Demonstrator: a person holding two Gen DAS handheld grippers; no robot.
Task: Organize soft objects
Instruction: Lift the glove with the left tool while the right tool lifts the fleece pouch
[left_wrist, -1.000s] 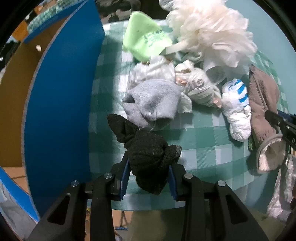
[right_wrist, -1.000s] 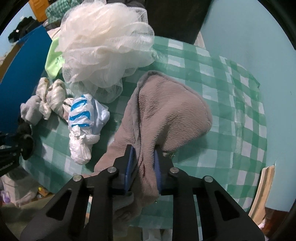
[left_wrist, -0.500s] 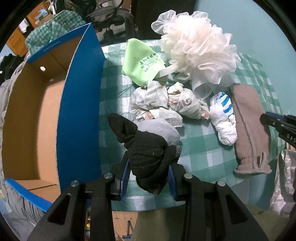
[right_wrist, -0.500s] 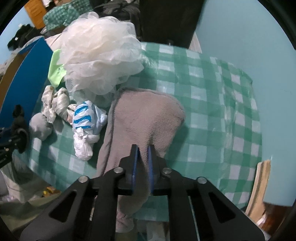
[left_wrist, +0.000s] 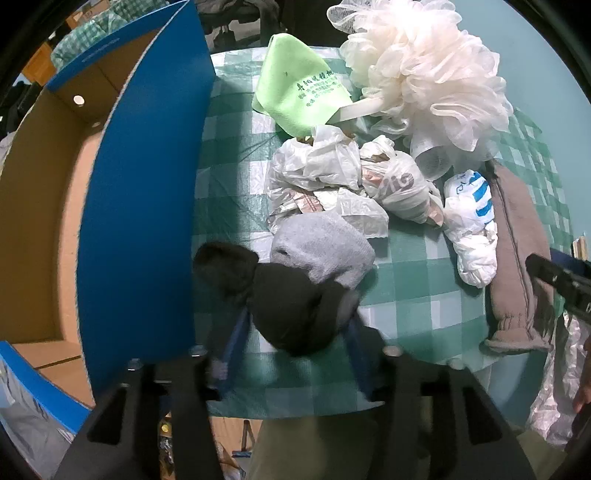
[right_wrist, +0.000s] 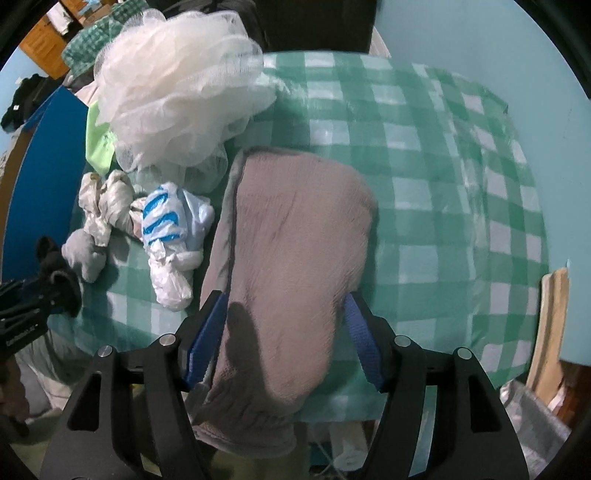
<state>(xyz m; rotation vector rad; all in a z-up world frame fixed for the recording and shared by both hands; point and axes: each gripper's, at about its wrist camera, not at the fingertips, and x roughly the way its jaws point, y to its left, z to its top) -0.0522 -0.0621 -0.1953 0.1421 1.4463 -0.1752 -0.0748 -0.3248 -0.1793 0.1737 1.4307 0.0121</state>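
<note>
Left hand-held gripper (left_wrist: 291, 354), jaws just opening, straddles black sock (left_wrist: 284, 299) beside blue box (left_wrist: 140, 206).

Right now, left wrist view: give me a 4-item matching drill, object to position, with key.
Things:
1. black sock
2. bath pouf
3. brown sock
4. blue box

Places:
A. far edge of table
B. left of tablecloth
C. between the left gripper's open jaws
D. right side, beside striped bag

Pairs: 1-C, 2-A, 3-D, 4-B
</note>
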